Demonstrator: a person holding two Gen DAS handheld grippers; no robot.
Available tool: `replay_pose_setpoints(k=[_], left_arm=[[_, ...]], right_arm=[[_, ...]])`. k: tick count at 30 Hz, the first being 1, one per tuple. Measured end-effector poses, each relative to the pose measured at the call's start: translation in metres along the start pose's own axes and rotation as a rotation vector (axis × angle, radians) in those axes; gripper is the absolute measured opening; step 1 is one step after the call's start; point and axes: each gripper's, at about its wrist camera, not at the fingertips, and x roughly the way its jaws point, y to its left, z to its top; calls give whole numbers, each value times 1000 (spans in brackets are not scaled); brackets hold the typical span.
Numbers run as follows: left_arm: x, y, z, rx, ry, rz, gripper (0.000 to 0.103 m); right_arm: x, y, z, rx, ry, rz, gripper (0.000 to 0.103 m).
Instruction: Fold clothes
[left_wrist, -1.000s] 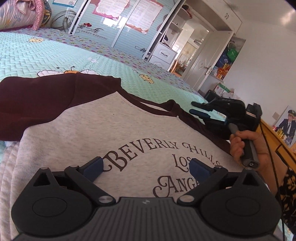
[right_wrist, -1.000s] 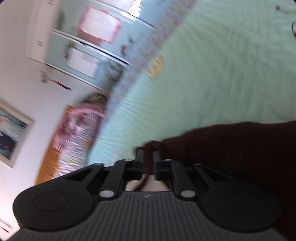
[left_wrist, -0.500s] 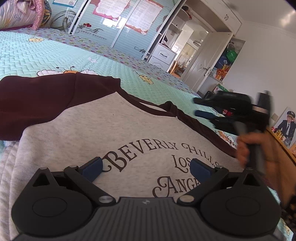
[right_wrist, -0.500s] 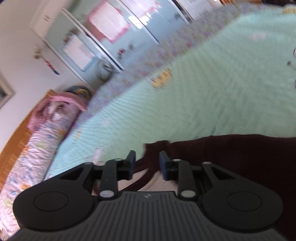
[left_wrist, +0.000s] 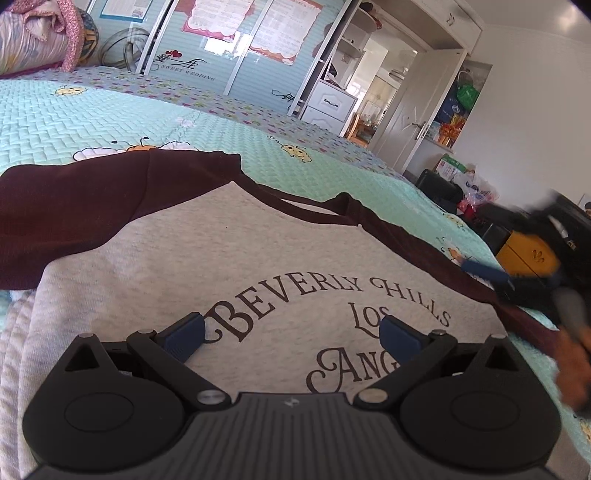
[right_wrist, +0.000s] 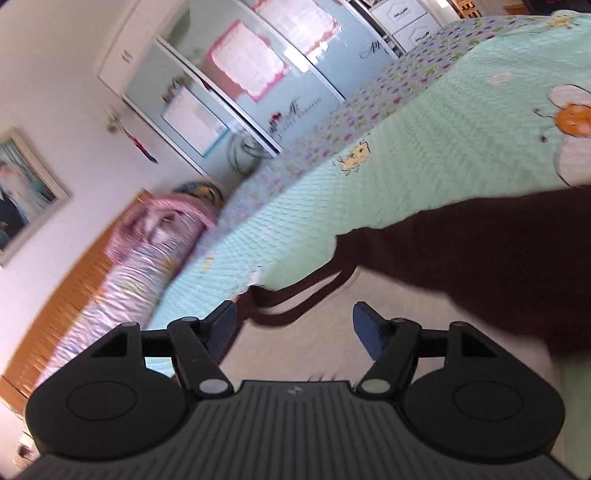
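Sweatshirt (left_wrist: 229, 266) lies face-up, flat on the bed (left_wrist: 92, 122). Right hand-held gripper (right_wrist: 291, 325), jaws just opening, hovers released over the collar; left hand-held gripper (left_wrist: 291, 332) spread wide, empty. Best grab each shoulder seam evenly before folding.

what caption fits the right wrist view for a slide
Open right hand-held gripper above the collar of a grey sweatshirt with maroon sleeves on a green quilt.

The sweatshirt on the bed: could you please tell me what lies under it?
The sweatshirt lies on a green quilt that shows all around it. What the quilt looks like directly beneath is covered.
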Motion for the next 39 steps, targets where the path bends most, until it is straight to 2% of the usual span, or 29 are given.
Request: replay_pose_setpoints(k=[2,4,6,7,10,14,16,17,18,20,21,22,24,27,30,32,34,36,38,39], left_arm=[[1,-2,0,13,5,12,103],[2,-5,0,28,10,26,103],[5,-10,0,56,19,49,103],[6,-12,0,71,24,62,103],[9,-19,-1,111,38,97,103],[13,-26,-2,158,53,137,103],[15,-27,-2,171,58,150,103],[15,-28,-2,176,61,156,103],[16,-29,-3,183,63,164,103],[17,-33,-3,198,69,180,103],[18,-35,-3,208,72,190,103],[19,-37,-4,217,75,200,103],[21,-40,-4,236,80,220,103],[22,-48,-5,260,90,264,103],[19,-57,2,215,136,335,103],[11,-65,8,146,172,371,101],[-11,-77,5,82,167,305,101],[-39,-92,-6,56,162,192,101],[-62,-101,-24,39,183,101,102],[-70,-102,-35,36,197,82,103]], right_arm=[[-11,1,-21,28,15,22,73],[-11,-2,-44,18,49,9,83],[-2,-13,-67,15,83,-42,82],[-4,-14,-74,-22,49,-40,81],[-19,0,-69,-12,54,-45,82],[-48,6,-67,41,-20,48,85],[-43,-9,-73,110,22,35,86],[-44,-13,-77,120,34,16,83],[-46,-15,-81,117,40,-7,69],[-56,-15,-88,119,50,-33,72],[-64,-11,-88,127,47,-24,79],[-72,-7,-89,123,29,-17,82],[-89,0,-95,107,-14,-10,85],[-94,-7,-118,113,-15,-11,86],[-91,-8,-137,10,-39,-2,85],[-93,-6,-134,20,-32,10,85],[-102,-10,-128,86,-48,56,85],[-121,-11,-121,126,-111,121,85],[-141,-9,-115,120,-171,130,85],[-146,-10,-112,131,-184,124,86]])
